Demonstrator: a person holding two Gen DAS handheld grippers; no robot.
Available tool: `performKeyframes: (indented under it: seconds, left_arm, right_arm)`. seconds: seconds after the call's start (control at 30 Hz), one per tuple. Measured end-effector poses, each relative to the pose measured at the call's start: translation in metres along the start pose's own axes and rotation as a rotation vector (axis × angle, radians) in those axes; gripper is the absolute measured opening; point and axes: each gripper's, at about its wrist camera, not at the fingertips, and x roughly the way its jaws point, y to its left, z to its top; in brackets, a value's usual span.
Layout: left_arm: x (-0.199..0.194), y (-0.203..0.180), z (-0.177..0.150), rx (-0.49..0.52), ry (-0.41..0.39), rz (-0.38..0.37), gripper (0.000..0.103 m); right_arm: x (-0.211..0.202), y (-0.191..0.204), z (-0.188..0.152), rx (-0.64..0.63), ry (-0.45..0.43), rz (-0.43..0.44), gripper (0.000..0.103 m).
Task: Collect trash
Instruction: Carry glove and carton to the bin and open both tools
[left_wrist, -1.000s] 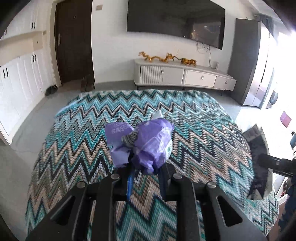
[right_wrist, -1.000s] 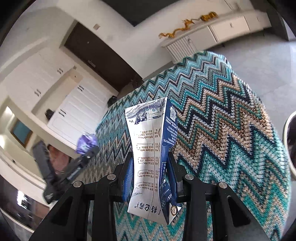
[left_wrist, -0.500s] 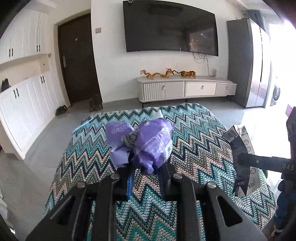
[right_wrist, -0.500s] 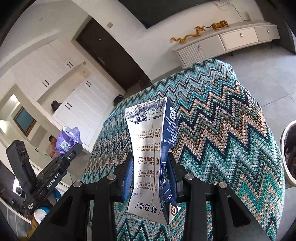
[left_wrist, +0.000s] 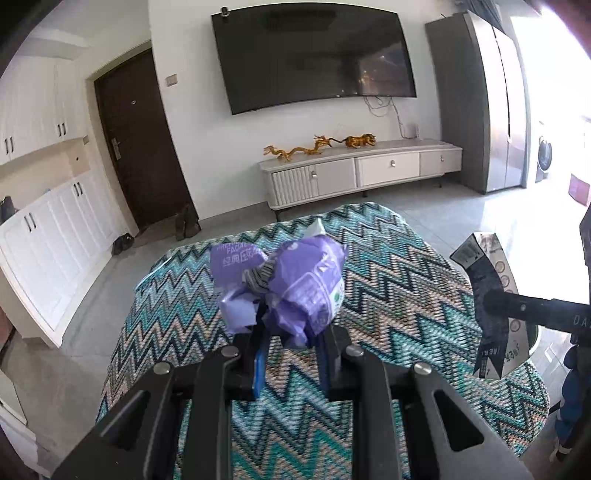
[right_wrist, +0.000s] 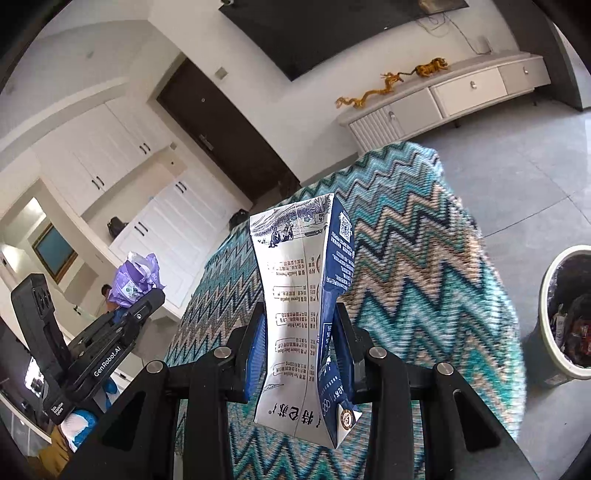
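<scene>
2 pieces lifted for binning
Left gripper (left_wrist: 291, 354) clamping wrapper (left_wrist: 291, 288), right gripper (right_wrist: 299, 350) pinching carton (right_wrist: 306, 306), both above tabletop (right_wrist: 424, 266); bin (right_wrist: 565, 317) beside tabletop, ready.

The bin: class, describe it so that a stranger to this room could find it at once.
Start at the zigzag cloth over the table, and look down past its right edge to the grey floor. There stands the bin, a pale round tub lined with a dark bag. Nothing else on the floor there is open-topped with rubbish inside.
</scene>
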Motion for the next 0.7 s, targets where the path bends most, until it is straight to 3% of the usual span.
performKeyframes:
  seconds: [0.37,0.53,0.7]
  left_arm:
    - [0.027,-0.083,0.024,0.143,0.042,-0.102,0.021]
    - [0.041,-0.142,0.043,0.207,0.08,-0.245,0.021]
    - [0.067,-0.218,0.063,0.234,0.154,-0.437,0.021]
  right_arm:
    - [-0.044,-0.077,0.0,0.131,-0.101,-0.054,0.034]
    - [-0.075,-0.123,0.003,0.182,-0.169,-0.131,0.034]
    - [-0.099,-0.176,0.01,0.235,-0.211,-0.241,0.034]
